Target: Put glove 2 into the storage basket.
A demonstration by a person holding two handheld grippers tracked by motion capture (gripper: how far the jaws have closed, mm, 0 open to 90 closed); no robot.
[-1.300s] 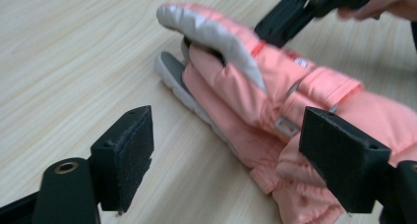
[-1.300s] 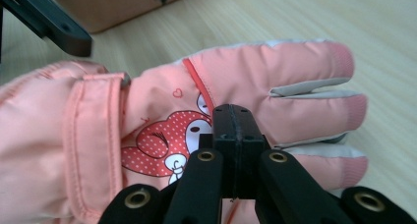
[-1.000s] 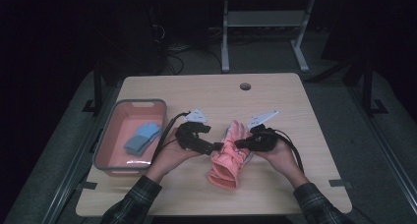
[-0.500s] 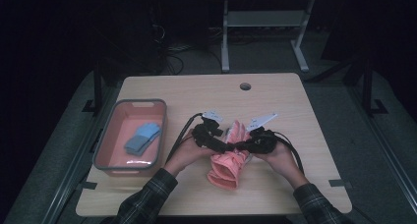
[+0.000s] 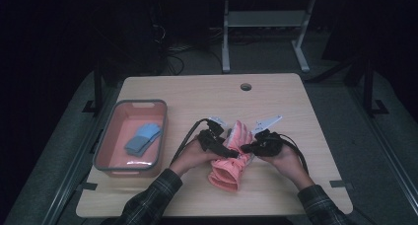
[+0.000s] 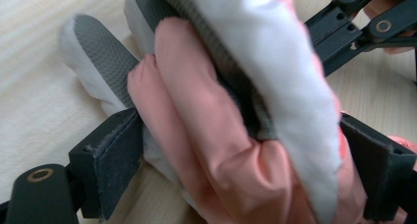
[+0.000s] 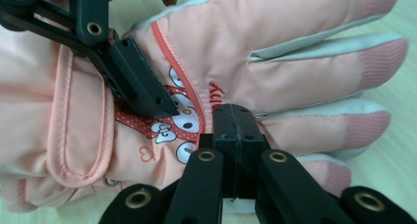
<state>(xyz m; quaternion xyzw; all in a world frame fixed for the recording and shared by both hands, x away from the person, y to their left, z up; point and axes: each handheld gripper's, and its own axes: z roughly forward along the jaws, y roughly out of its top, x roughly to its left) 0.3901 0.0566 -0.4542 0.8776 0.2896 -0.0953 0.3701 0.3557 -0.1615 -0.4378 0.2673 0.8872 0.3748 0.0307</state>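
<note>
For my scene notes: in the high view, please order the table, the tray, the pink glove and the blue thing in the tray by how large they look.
1. Table
2. Tray
3. Pink glove, partly hidden by the hands, so its rank under the tray is less sure
4. Blue thing in the tray

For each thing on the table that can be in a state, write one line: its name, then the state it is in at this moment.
Pink glove: lying on the table, gripped from both sides.
Left gripper: jaws set either side of the glove's bunched fingers, clamping them.
Right gripper: jaws pressed together, resting against the glove's back; whether they pinch fabric cannot be told.
Pink bin: upright, open-topped, holding a blue item.
Blue item: lying flat inside the bin.
</note>
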